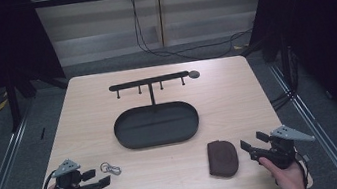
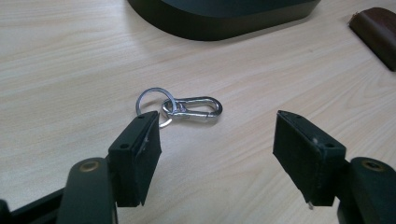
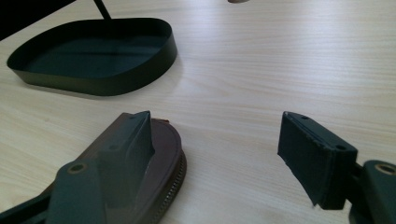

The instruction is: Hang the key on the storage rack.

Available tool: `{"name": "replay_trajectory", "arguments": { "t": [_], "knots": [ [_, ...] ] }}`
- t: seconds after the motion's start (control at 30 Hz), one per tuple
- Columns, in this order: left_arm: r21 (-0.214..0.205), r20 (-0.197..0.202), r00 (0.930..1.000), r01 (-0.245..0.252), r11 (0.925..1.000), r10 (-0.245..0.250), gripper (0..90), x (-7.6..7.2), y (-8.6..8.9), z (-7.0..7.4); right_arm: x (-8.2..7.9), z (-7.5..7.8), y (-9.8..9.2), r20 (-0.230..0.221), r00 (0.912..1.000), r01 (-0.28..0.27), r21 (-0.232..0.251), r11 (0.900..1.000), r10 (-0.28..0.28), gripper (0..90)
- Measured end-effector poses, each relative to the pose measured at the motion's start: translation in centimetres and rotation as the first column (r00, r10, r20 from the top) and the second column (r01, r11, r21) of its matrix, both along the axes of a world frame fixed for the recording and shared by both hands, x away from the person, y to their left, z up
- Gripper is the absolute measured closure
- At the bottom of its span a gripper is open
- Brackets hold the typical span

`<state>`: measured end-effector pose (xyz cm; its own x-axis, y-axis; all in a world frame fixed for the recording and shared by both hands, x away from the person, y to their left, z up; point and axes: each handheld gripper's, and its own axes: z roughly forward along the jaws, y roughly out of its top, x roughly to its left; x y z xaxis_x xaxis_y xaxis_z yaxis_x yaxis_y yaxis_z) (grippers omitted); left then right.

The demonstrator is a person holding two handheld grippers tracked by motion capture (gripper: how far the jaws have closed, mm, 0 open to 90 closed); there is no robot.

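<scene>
The left tool [image 1: 100,184] and the right tool [image 1: 248,146] are sitting at the near edge of the bench [image 1: 238,99], each held in one of the person's hands. Both tools are standing spread, with nothing between the pads.

Position of parts:
- The key ring [image 2: 180,108], a split ring joined to a snap clip, is lying flat on the bench just ahead of the left tool. In the left gripper view it is lying nearer the left pad than the right.
- The brown pouch [image 1: 222,157] is lying flat just beside the right tool. In the right gripper view one jaw is hanging over its zipped edge; contact cannot be confirmed.
- The black oval tray [image 1: 156,124] is sitting at mid-bench, well apart from both tools. A post is rising from its far side and is carrying a hook rail [image 1: 148,83].

Step in hand: approach. No part is being gripped yet.

Next move, as judged: the left tool is needing to advance and centre on the key ring, then close on the clip body. The ring is thin and flat on the bench, so the pads are needing to come down low to catch it.
</scene>
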<state>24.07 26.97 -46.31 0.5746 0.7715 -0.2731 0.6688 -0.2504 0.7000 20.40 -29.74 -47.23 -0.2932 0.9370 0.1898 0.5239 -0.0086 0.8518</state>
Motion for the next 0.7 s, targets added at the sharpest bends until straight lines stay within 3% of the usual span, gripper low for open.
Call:
{"name": "replay_trajectory", "arguments": {
  "t": [0.13, 0.2, 0.23, 0.37, 0.47, 0.53, 0.6, 0.7],
  "knots": [
    [-0.001, -0.008, 1.0000, 0.000, 1.0000, 0.000, 30.8, 0.09, -0.04, -0.11, -0.02, 0.10, 0.11, 0.000, 1.0000, 0.000, -0.006, 1.0000, 0.000, 26.0],
    [0.007, -0.011, 0.9999, 0.006, 1.0000, -0.006, 30.9, 0.09, -0.06, -0.15, 0.00, 0.14, -0.03, -0.034, 0.9993, -0.014, 0.017, 0.9997, 0.015, 21.6],
    [0.007, -0.013, 0.9994, 0.033, 0.9994, -0.033, 32.8, -0.02, -0.03, -0.08, -0.02, 0.16, -0.05, -0.035, 0.9993, -0.016, 0.018, 0.9997, 0.017, 20.7],
    [0.028, -0.019, 0.9979, 0.063, 0.9976, -0.062, 36.2, -0.37, -0.44, -0.02, -0.14, 0.20, -0.03, -0.044, 0.9983, -0.037, 0.015, 0.9992, 0.037, 20.6],
    [0.019, -0.025, 0.9965, 0.080, 0.9966, -0.079, 36.4, -0.38, -0.41, 0.08, -0.24, 0.31, 0.08, -0.040, 0.9981, -0.046, 0.015, 0.9988, 0.047, 20.6],
    [0.009, -0.023, 0.9974, 0.068, 0.9976, -0.068, 36.2, -0.40, -0.30, 0.24, -0.28, 0.31, 0.13, -0.044, 0.9978, -0.050, 0.011, 0.9987, 0.050, 20.6],
    [0.013, -0.005, 0.9989, 0.047, 0.9988, -0.047, 29.7, -0.36, -0.05, 0.54, -0.32, 0.31, 0.15, -0.044, 0.9977, -0.052, 0.014, 0.9986, 0.052, 20.7],
    [0.027, -0.024, 0.9983, 0.053, 0.9982, -0.052, 34.5, 0.27, 0.32, 0.85, -0.17, 0.22, 0.08, -0.054, 0.9974, -0.047, 0.019, 0.9987, 0.048, 20.8]
  ]
}}
